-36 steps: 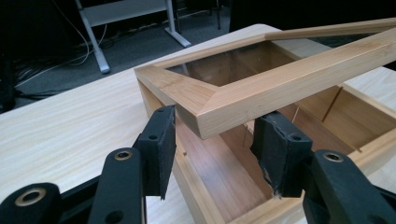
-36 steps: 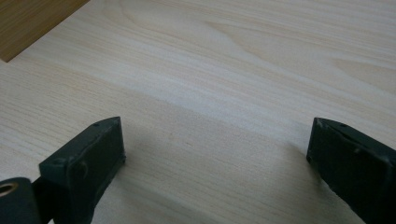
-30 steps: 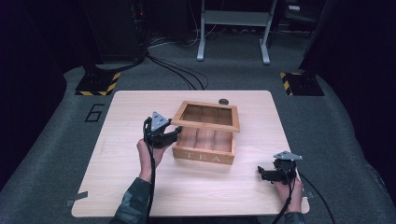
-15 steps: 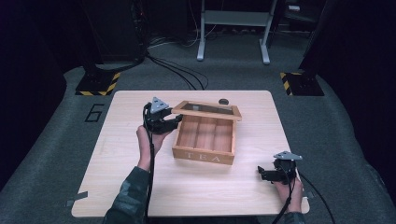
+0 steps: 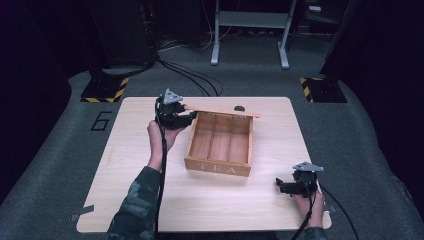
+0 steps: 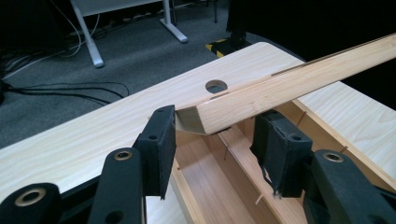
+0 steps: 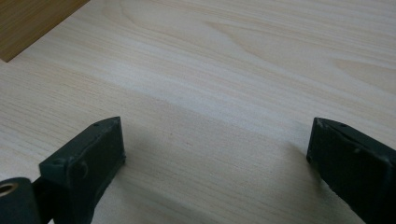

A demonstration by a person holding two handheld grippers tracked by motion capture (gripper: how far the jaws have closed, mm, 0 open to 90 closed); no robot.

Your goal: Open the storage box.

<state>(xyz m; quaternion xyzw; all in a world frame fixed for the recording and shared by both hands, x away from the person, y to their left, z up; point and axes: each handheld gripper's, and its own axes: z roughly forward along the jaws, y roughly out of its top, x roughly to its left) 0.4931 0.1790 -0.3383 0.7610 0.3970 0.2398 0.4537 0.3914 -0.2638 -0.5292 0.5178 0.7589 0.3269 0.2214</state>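
your left gripper [image 6: 212,140], closed on the lid [image 6: 299,84], has raised it; the tea box [image 5: 220,162] now stands open. your right gripper [image 7: 215,163] rests wide, holding nothing.

1 tea box [image 5: 218,165], 2 hand-held grippers [image 5: 184,119]

The counter [image 5: 140,200] is pale blond wood with fine grain. The tea box [image 5: 220,150] is warmer honey-brown wood, with pale "TEA" lettering on its front, and its lid [image 5: 225,110] is light wood. Both hand-held grippers are black, each topped with a grey plate. The sleeve [image 5: 132,210] is camouflage green. The floor [image 5: 370,125] is grey carpet, marked with yellow-and-black hazard stripes [image 5: 107,90].
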